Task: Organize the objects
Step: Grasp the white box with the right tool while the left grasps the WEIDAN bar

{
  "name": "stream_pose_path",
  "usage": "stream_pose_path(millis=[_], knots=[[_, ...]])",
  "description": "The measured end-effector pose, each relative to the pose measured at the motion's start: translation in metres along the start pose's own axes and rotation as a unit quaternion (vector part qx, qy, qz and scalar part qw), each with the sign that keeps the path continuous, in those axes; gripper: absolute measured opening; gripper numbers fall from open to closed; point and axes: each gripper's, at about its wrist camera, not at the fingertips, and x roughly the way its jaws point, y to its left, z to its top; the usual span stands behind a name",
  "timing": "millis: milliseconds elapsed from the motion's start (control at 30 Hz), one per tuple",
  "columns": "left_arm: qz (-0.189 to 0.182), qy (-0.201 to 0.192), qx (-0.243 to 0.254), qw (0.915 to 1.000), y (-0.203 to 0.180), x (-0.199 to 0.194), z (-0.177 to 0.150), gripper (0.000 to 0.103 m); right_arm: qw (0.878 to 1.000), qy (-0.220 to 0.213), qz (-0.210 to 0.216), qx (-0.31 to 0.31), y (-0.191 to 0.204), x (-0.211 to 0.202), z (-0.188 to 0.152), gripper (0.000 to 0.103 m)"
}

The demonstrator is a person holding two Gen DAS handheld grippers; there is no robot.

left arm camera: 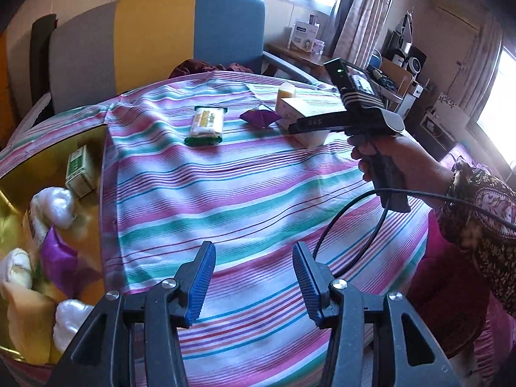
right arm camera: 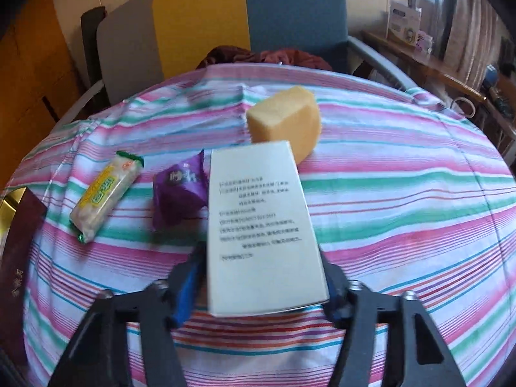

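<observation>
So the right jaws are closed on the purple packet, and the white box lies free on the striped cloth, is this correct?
Not quite. In the right wrist view the right gripper has its jaws closed on the white box. The purple packet is the one lying free on the striped cloth, just left of the box.

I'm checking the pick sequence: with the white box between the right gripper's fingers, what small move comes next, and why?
Probably lift the white box straight up. The right gripper fingers appear shut on its sides while it still rests on the striped cloth, close to the purple packet and the yellow block, so dragging might knock them.
</observation>
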Motion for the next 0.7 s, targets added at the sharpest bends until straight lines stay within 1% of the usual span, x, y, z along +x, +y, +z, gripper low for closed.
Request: stream_pose_path(millis=[167, 300, 533, 700], knots=[[-0.008, 0.007, -0.001, 0.9999, -0.007, 0.009, 0.005, 0.05, 1.0, 0.006, 0.002, 0.009, 0.0, -0.003, 0.0, 0.051], [-0.008, 0.012, -0.007, 0.9999, -0.008, 0.019, 0.014, 0.05, 1.0, 0.012, -0.011, 0.027, -0.006, -0.008, 0.001, 0.051], [0.006, 0.001, -0.011, 0.9999, -0.003, 0.03, 0.045, 0.05, 0.998, 0.015, -0.046, 0.035, -0.014, -0.017, 0.001, 0.051], [0.021, -0.001, -0.022, 0.9995, 0.004, 0.048, 0.071, 0.05, 0.996, 0.034, -0.056, 0.06, -0.026, -0.014, 0.001, 0.051]])
